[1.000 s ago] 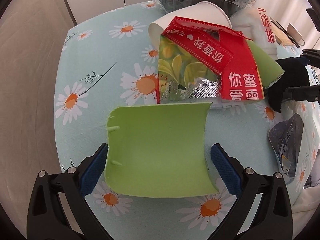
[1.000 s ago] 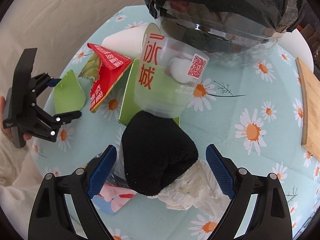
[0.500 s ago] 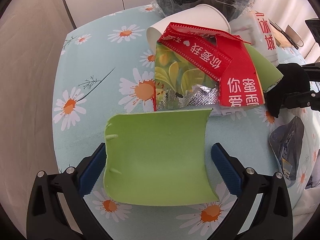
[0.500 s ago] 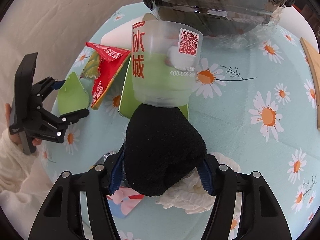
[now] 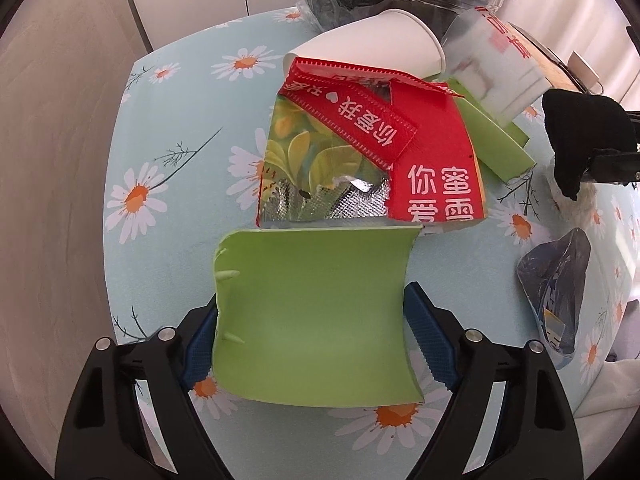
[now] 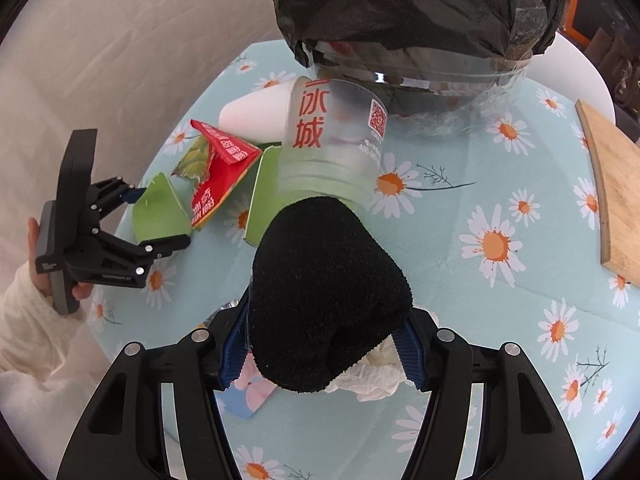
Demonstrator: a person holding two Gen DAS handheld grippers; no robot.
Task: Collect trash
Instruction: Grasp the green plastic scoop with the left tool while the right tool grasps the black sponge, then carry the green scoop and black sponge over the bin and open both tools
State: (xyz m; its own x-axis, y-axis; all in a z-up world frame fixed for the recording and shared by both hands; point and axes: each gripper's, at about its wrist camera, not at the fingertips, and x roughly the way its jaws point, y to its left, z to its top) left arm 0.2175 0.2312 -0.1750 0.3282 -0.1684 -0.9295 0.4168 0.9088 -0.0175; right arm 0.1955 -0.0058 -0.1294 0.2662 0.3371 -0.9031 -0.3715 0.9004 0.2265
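While both hands work over a round counter [image 6: 460, 200] covered in a pale blue daisy-print cloth, the right gripper [image 6: 320, 344] has its fingers clamped on a black fuzzy cloth [image 6: 328, 292], which bulges between the blue pads; a clear plastic cup with red lettering [image 6: 332, 140] is just beyond it, and whether the two are joined cannot be told; crumpled white tissue [image 6: 368, 380] lies under the cloth. To one side, the left gripper [image 5: 312, 344] straddles a curved piece of green card [image 5: 312, 312]; its fingers are closing, the pads at or very near the card's two side edges, though firm pressure is not yet evident. Just past the card lies a torn red and green snack wrapper [image 5: 360, 160], with a white paper cup [image 5: 372, 48] on its side behind it; a bin lined with a black bag [image 6: 420, 12] stands at the far edge of the counter. Judging by this, the card bends easily, so the squeeze should be gentle and even, letting it bow rather than spring free; the cloth should travel high enough to clear the bin's rim.
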